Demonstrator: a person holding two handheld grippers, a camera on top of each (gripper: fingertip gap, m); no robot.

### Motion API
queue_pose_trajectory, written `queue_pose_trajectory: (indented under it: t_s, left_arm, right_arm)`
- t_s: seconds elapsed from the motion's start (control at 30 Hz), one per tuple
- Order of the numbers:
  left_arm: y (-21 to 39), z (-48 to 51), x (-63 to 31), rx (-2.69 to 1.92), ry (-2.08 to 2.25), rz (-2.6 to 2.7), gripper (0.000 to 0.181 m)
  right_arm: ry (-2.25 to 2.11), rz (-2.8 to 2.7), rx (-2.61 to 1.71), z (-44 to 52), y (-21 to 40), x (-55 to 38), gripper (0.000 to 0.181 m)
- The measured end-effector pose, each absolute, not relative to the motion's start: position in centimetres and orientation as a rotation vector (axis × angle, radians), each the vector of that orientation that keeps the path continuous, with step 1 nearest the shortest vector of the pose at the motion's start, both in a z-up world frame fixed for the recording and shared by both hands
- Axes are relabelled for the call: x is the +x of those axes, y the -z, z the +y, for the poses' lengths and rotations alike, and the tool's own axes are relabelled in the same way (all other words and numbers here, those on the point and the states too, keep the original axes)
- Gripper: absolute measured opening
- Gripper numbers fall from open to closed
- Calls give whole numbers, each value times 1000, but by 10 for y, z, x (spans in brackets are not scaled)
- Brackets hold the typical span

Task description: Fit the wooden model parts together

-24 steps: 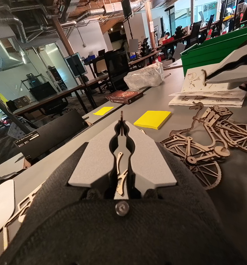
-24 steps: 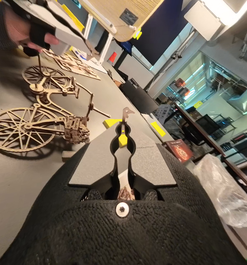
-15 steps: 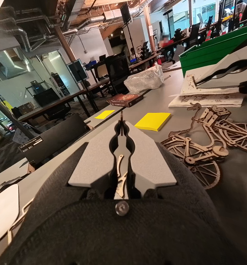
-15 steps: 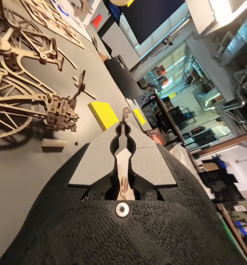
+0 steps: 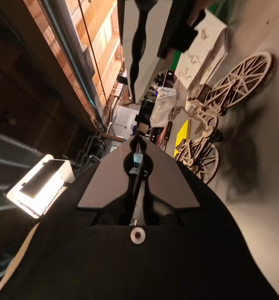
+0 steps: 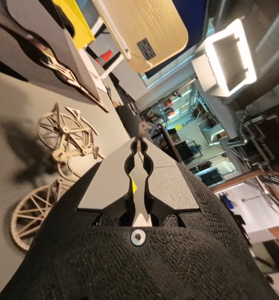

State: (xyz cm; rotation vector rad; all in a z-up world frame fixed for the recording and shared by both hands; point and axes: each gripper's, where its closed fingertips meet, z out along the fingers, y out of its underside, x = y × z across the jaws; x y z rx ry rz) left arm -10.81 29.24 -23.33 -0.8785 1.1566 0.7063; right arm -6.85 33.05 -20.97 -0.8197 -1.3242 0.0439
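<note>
Left wrist view: left tongs [image 5: 138, 138] are clamping a thin flat wooden strip [image 5: 137, 164] edge-on, its tip poking just past the fingertips. Camera is rolling hard, so the counter [image 5: 257, 162] is sitting along the 3 o'clock side. The wooden bicycle model [image 5: 216, 116] is lying flat on it at 2 o'clock, both wheels showing, a yellow pad [image 5: 183, 134] just beside it and an instruction sheet [image 5: 202, 48] beyond. Right tongs are showing at 12 o'clock, blurred.

Right wrist view: right tongs [image 6: 139, 138] are pinching a small hooked wooden piece [image 6: 144, 128] at the tips, held up off the counter [image 6: 14, 113]. Bicycle model [image 6: 62, 146] is lying at 9 o'clock. Left tongs [image 6: 101, 105] are at 10 o'clock, gripping the pale fretted strip [image 6: 65, 75], well apart from the model.
</note>
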Motion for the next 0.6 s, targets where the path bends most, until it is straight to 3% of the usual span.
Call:
queue_pose_trajectory:
  t_s: [0.6]
  left_arm:
    - [232, 289, -109, -926, -603, 1091, 0]
  right_arm:
    - [-236, -1347, -1014, 311, 225, -97, 0]
